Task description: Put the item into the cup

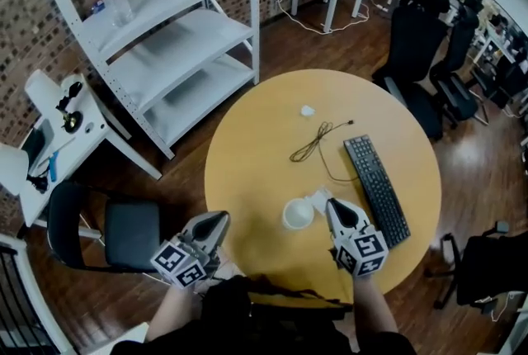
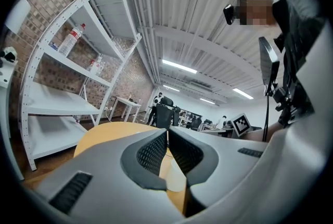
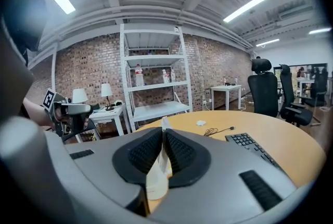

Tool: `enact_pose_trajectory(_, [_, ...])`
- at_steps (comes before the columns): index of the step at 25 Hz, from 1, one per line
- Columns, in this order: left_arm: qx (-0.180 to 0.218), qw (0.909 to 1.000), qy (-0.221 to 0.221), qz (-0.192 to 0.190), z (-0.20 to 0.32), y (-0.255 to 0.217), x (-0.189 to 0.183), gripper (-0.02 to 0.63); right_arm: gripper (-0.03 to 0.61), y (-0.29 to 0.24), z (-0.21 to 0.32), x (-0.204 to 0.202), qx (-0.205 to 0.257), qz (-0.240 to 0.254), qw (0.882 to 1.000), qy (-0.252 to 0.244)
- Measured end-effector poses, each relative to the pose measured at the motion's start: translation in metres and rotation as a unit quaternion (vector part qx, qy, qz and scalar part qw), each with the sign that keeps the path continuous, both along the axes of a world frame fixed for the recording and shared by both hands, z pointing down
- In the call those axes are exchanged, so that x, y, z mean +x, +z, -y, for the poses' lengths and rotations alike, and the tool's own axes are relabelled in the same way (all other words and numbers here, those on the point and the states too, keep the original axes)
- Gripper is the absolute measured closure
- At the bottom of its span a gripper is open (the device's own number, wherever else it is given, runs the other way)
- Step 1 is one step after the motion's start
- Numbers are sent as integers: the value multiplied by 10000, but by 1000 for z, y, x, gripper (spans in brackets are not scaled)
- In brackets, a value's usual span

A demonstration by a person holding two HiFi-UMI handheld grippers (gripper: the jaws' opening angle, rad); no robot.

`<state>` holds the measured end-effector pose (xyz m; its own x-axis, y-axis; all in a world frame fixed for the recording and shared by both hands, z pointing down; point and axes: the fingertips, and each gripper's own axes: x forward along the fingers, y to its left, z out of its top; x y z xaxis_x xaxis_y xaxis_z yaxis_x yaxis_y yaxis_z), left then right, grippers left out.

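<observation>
A white cup (image 1: pixel 298 214) stands on the round yellow table (image 1: pixel 247 155) near its front edge. My right gripper (image 1: pixel 328 203) hangs just right of the cup, shut on a thin white item (image 1: pixel 318 198). In the right gripper view the item (image 3: pixel 165 125) pokes up past the gripper (image 3: pixel 163 132), whose pads pinch it. My left gripper (image 1: pixel 224 217) hovers over the table's front left edge, left of the cup, with its jaws together and nothing in them. In the left gripper view, the cup (image 2: pixel 176 180) shows pale behind the gripper (image 2: pixel 167 132).
A black keyboard (image 1: pixel 377 188) lies right of the cup, a coiled black cable (image 1: pixel 313 143) and a small white lump (image 1: pixel 307 110) farther back. A white shelf unit (image 1: pixel 165 40) stands at the left, a black chair (image 1: pixel 107 234) by the table's left edge, office chairs (image 1: pixel 421 40) at the right.
</observation>
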<state>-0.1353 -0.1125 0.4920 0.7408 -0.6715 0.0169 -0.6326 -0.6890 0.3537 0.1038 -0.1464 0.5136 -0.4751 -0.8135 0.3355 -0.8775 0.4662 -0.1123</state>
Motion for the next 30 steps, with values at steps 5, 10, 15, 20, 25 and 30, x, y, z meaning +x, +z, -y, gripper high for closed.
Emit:
enact_pose_trajectory(5, [31,9994,-351,7,-5,0,-28,609,558,6,1,-30,-85,-113,9992,-362])
enact_pose_trajectory(10, [-49,9989,-476,2,-12,7,-43,609,558,22,-2,-43,-142,-424,9980,-445])
enact_pose_trajectory(15, [5,9987,-502,15,-9,5,-52,609,469,30,-11,-56,-294,-313,9973,-597])
enact_pose_trajectory(20, [42,9993,-362,-31,-3,5,-46,609,469,20,-10,-46,-83,-289,9986,-442])
enact_pose_trajectory(25, [155,9995,-276,-62,-1,-2,-39,609,469,16,-12,-32,-23,-221,9992,-345])
enact_pose_trajectory(30, [187,9997,-155,-59,-1,-3,-34,609,471,6,-19,-17,140,-177,9997,-88])
